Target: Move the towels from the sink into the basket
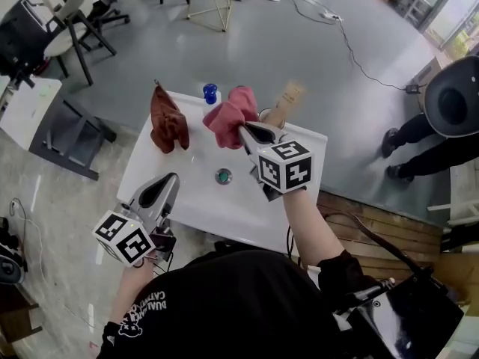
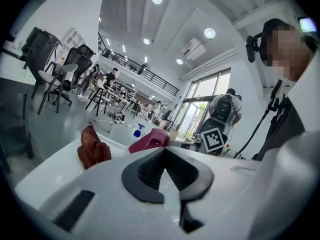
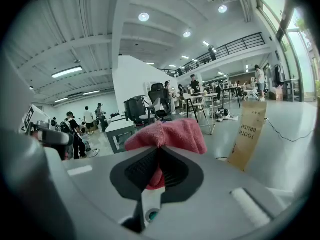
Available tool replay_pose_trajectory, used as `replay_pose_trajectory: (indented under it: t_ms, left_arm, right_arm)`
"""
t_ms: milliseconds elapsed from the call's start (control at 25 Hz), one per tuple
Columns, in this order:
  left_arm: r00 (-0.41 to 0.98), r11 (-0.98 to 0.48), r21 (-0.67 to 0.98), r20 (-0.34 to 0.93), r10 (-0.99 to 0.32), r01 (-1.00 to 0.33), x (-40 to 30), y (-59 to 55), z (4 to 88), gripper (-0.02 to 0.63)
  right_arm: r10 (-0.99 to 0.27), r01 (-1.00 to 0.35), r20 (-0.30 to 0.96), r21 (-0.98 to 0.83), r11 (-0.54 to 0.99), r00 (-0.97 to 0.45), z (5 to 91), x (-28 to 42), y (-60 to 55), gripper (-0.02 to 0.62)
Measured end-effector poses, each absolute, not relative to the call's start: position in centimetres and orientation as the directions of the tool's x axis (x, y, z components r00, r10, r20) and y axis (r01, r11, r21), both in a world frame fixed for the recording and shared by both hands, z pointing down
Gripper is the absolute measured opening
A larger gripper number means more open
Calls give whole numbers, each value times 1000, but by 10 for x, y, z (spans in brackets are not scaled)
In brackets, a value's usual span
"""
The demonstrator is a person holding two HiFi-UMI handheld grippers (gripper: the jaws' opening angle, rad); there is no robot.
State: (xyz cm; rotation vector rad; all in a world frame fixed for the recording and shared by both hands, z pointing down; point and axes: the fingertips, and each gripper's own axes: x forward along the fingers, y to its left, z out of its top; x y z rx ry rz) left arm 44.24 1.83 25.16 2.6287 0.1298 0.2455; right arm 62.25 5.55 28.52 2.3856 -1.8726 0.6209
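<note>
1. Though no basket shows in the head view, the right gripper (image 1: 244, 130) holds the pink towel (image 1: 230, 117) over the sink (image 1: 194, 200); the brown towel (image 1: 168, 122) sits at its far edge.
2. Left gripper view: left gripper (image 2: 164, 151) closed, empty.
3. Right gripper view: jaws clamp the pink towel; neither towel delivered.

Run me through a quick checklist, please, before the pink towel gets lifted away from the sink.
1. Grip: ok. The right gripper is shut on a fold of the pink towel.
2. Is the pink towel clear of the sink: cannot tell. It is by the back rim.
3. Is the left gripper free: ok. Its jaws are together on nothing.
4. Is the box out of the way: not ok. It stands close beside the pink towel.
5. Is the basket located: cannot tell. No view shows it.
6. Is the brown towel moved: not ok. It lies on the sink's back left rim.
</note>
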Motion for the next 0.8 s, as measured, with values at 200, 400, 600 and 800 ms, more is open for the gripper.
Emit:
replay_pose_trajectory:
  t_ms: [200,400,600,800]
  left_arm:
    - [980,-879,472,127,150,74,444,25,243,3]
    - [984,-877,470,83,160,103,438,32,230,3]
    - [987,-886,448,42,156,121,424,34,215,3]
    - [989,-889,439,9,149,130,399,38,199,3]
  right_arm:
    - [-952,-955,233,-173,-241,198,242,611,64,17]
    - [-966,-966,158,-127,-224,203,200,591,74,17]
    - [-976,-975,69,-71,-213,208,156,570,81,17]
    - [-977,-977,32,-35,-212,211,131,540,92,17]
